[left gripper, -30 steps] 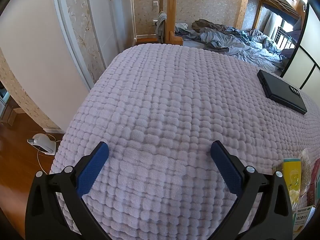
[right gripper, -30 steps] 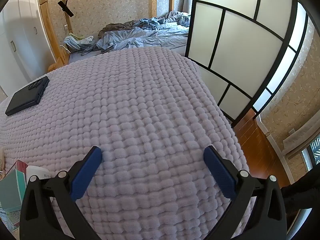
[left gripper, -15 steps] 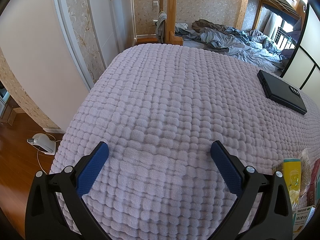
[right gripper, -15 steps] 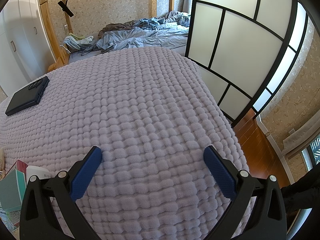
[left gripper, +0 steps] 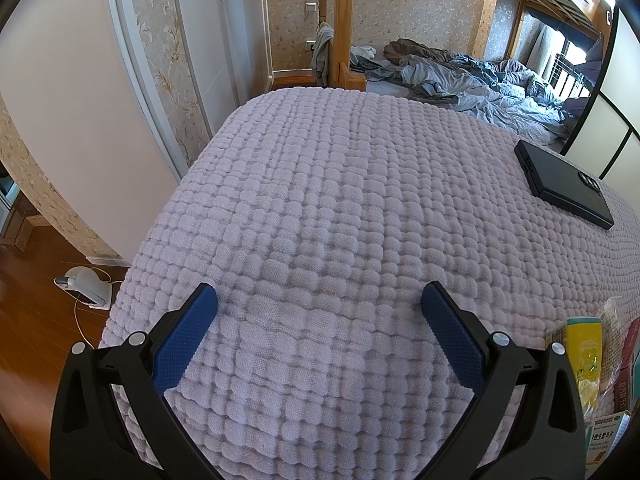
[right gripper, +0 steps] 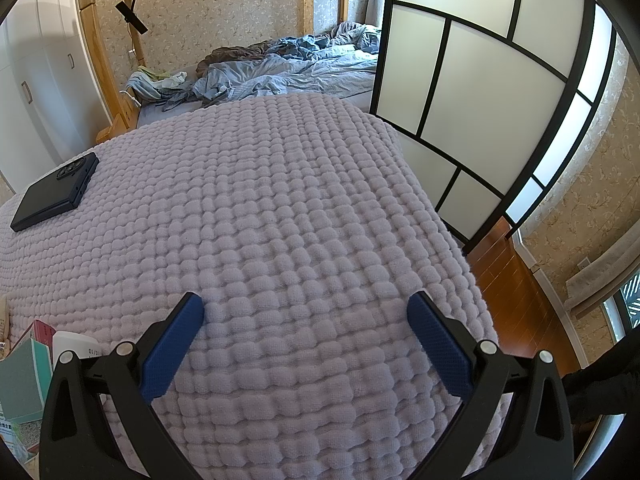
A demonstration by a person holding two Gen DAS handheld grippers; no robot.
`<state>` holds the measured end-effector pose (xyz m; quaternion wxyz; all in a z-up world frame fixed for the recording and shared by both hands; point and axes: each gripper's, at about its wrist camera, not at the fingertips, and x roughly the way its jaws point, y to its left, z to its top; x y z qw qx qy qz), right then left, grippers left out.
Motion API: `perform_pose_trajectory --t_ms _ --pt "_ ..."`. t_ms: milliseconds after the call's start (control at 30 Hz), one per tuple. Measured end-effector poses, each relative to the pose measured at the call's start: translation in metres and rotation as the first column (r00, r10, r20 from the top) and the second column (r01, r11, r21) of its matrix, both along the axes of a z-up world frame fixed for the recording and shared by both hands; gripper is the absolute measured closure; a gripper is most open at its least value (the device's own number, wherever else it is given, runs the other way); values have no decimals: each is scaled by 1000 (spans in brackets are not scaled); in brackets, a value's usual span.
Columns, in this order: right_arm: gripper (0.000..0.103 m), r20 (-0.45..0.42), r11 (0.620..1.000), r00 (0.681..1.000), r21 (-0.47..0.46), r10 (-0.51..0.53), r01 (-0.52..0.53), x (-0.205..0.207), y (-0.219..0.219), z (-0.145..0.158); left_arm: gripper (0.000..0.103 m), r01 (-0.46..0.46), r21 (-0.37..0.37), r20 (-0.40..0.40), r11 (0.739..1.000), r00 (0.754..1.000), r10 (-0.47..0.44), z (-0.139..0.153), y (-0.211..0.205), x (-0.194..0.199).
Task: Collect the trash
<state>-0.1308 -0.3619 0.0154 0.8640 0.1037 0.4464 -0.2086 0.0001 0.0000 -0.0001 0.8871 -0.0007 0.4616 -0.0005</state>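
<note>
Lilac waffle bedspread (left gripper: 340, 200) (black phone (left gripper: 562, 184) on it), wooden floor (right gripper: 508, 276).

Both the left gripper (left gripper: 319, 300) and right gripper (right gripper: 306, 308) have black plastic arms, silver screws near the joints, and blue textured pads (left gripper: 184, 340) inside each finger.

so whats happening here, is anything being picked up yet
Not yet. A person holds two grippers over a bed covered by a lilac quilt. The left gripper and the right gripper are both open and empty. The trash, a small pile of packets and boxes, lies at the near edge of the quilt between them, untouched. A black phone lies farther up the quilt.
</note>
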Motion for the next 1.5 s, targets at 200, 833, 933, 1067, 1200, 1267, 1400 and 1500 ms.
perform_pose_trajectory --t_ms 200,833,933,1067,1200,1267,1400,1500 --pt "4 0 1000 1000 0 0 0 0 0 0 1 0 1 0 1000 1000 0 0 0 0" --pt "4 60 997 998 76 11 -16 -24 -6 24 1 37 16 10 999 999 -37 13 11 -10" --pt "4 98 995 993 72 59 -66 -53 7 45 1 112 58 67 992 991 -116 29 3 -39" --pt "4 124 988 984 70 130 -139 -83 41 59 1 241 33 120 970 962 -244 55 -15 -89" --pt "4 134 976 975 98 179 -193 -92 71 65 1 345 -13 118 939 933 -341 62 -39 -122" --pt "5 125 968 971 124 203 -219 -92 84 63 1 391 -34 87 920 918 -387 54 -56 -133" --pt "13 71 958 964 118 255 -262 -84 111 48 1 419 -36 39 907 908 -418 33 -77 -134" --pt "14 67 948 958 136 280 -287 -84 122 40 1 442 -76 31 894 897 -441 29 -83 -138"
